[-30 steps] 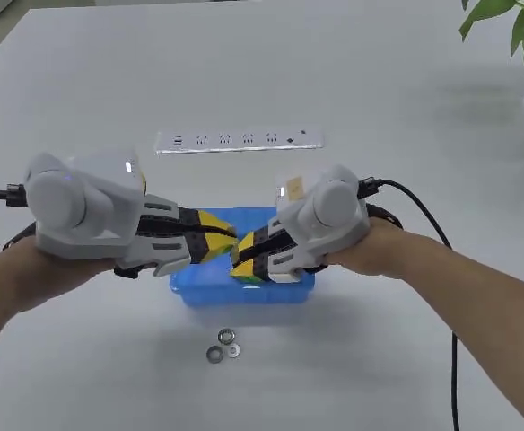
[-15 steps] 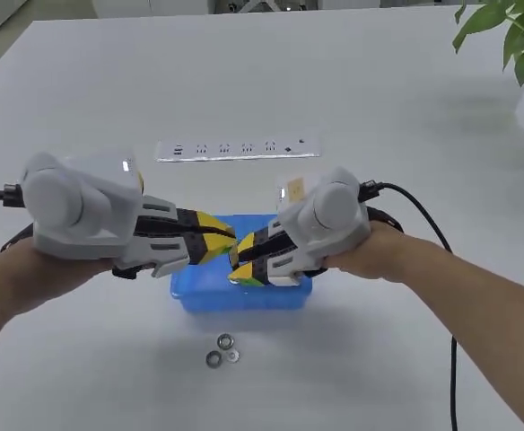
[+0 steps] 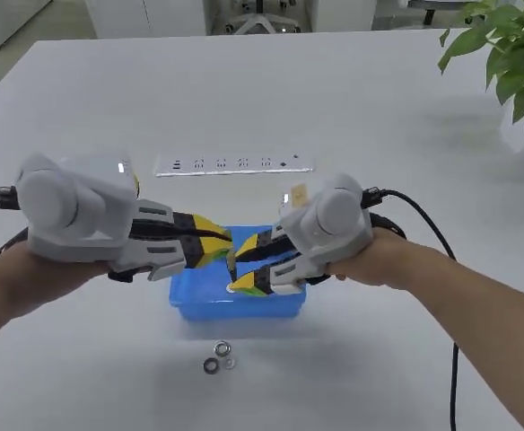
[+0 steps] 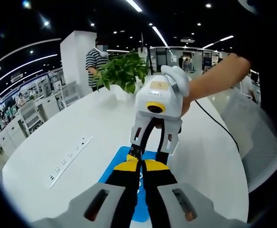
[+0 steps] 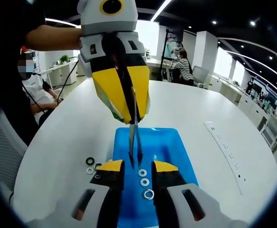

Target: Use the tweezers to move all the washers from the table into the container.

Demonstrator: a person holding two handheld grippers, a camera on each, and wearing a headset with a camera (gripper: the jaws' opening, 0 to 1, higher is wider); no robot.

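No legible txt, labels or nos. anywhere.

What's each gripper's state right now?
Left gripper: shut on the tweezers.
Right gripper: open, holding nothing.

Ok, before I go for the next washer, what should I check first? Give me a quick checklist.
1. Tweezers held firmly: ok. The left gripper is shut on the tweezers.
2. Right gripper free: ok. The right gripper has its jaws apart, one on either side of the tweezer tips, gripping nothing.
3. Tweezer tips empty: cannot tell. The tips are thin and seen against the container.
4. Table cleared of washers: not ok. Three table washers lie beside the container.
5. Container ready to receive: ok. It is open, with three dropped washers inside.
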